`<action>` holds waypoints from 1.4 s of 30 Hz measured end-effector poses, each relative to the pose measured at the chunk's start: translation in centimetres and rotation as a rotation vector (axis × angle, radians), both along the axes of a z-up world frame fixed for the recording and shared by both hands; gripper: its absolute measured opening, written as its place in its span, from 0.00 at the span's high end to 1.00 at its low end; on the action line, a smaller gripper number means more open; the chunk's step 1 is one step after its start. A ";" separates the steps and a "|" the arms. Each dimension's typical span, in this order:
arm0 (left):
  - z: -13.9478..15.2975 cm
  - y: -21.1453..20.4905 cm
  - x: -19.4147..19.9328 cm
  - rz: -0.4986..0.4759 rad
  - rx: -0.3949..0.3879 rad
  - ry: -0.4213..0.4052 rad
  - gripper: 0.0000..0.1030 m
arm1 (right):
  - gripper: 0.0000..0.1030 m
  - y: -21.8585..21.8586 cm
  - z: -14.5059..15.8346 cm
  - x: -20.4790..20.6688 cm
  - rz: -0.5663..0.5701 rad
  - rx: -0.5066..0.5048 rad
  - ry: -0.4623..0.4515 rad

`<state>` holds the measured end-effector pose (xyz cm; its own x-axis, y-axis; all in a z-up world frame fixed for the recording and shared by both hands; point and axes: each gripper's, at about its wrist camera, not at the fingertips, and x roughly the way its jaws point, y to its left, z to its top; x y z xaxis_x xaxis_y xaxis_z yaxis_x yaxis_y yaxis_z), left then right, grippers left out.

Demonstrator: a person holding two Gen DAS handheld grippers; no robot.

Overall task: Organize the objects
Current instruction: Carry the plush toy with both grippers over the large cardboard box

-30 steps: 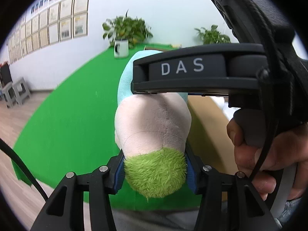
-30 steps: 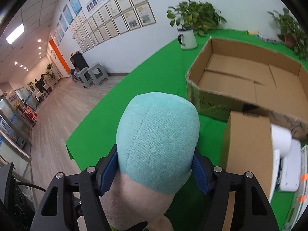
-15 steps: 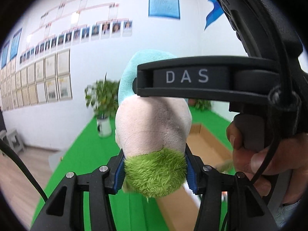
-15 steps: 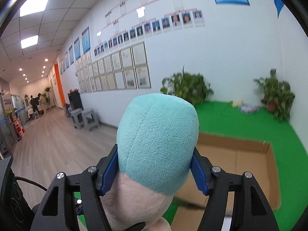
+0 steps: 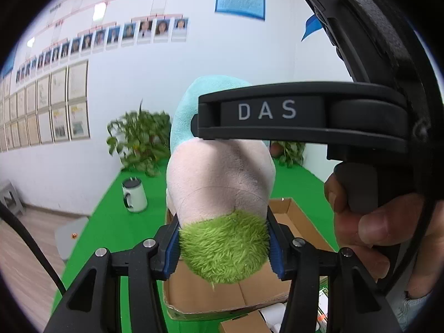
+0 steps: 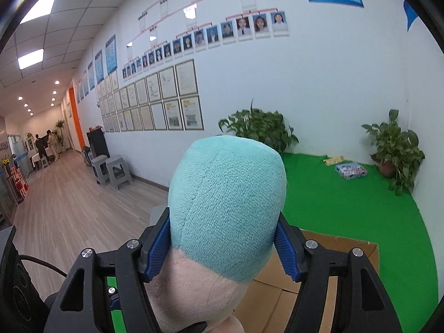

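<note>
A plush toy [image 5: 220,191] with a shaggy green end, a beige middle and a teal end hangs in the air, held by both grippers. My left gripper [image 5: 223,245] is shut on the green end. My right gripper [image 6: 223,240] is shut on the teal end [image 6: 226,202]; in the left wrist view its black body marked DAS [image 5: 297,113] crosses above the toy, with a hand [image 5: 369,222] on its grip. Below the toy lies an open cardboard box [image 5: 294,216], whose far corner [image 6: 347,245] shows in the right wrist view.
A green cloth [image 6: 347,199] covers the table up to the white wall. A potted plant in a white mug [image 5: 134,197] stands at the back left, another plant [image 6: 394,144] in the far right corner beside a small colourful box [image 6: 351,170]. Grey stools [image 6: 112,170] stand on the wooden floor.
Both grippers have risen with the toy between them and tipped up. The table and box have sunk low in both views, and the wall now fills most of them.
</note>
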<state>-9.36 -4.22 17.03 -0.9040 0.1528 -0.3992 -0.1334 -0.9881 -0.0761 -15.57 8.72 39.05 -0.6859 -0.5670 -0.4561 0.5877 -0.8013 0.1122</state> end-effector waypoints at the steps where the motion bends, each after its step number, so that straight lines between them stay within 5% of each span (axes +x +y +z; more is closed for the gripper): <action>1: -0.5 -0.2 -0.4 -0.001 0.006 -0.018 0.50 | 0.37 -0.3 -0.6 -1.3 -0.003 0.005 -0.022; 12: -4.8 -2.2 -5.5 -0.004 0.040 -0.160 0.51 | 0.38 -4.4 -11.2 -9.5 0.001 0.060 -0.145; 18: -7.4 -1.0 -5.6 -0.001 0.042 -0.220 0.51 | 0.38 -5.2 -16.4 -13.3 0.018 0.055 -0.211; 34: -16.5 -2.2 -7.8 0.081 0.029 -0.477 0.51 | 0.38 -10.1 -35.9 -21.8 0.134 0.052 -0.480; 42: -17.8 -2.5 -6.9 0.060 0.050 -0.517 0.48 | 0.38 -12.6 -41.5 -24.0 0.195 0.041 -0.532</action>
